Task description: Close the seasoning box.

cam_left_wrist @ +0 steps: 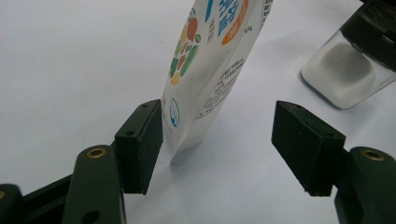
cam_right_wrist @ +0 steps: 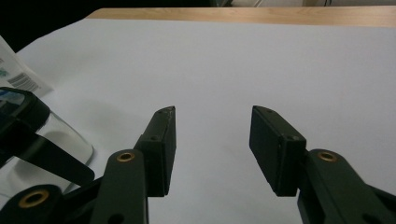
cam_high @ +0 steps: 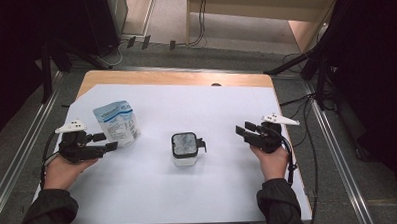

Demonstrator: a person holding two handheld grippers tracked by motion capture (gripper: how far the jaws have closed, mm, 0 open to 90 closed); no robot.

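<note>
- The left gripper (cam_high: 105,144) stands wide apart; in the left gripper view one pad (cam_left_wrist: 140,144) lies against the lower edge of the white printed pouch (cam_left_wrist: 210,70), while the other pad is clear of it, so nothing is clamped.
- The pouch (cam_high: 118,123) stands upright on the white sheet (cam_high: 189,192) covering the bench (cam_high: 175,78), well to the left of the glass jar (cam_high: 184,149).
- The right gripper (cam_high: 244,132) is about half open and holds nothing; it hovers to the right of the jar, apart from it.
- The high view shows the jar in the middle of the sheet, between the two grippers, its dark lid on top.
- The left gripper view adds the pouch's coloured print and white powder inside the jar (cam_left_wrist: 343,70).
- The right gripper view catches the jar (cam_right_wrist: 28,140) at its left edge, beside the jaws and not between them.
</note>
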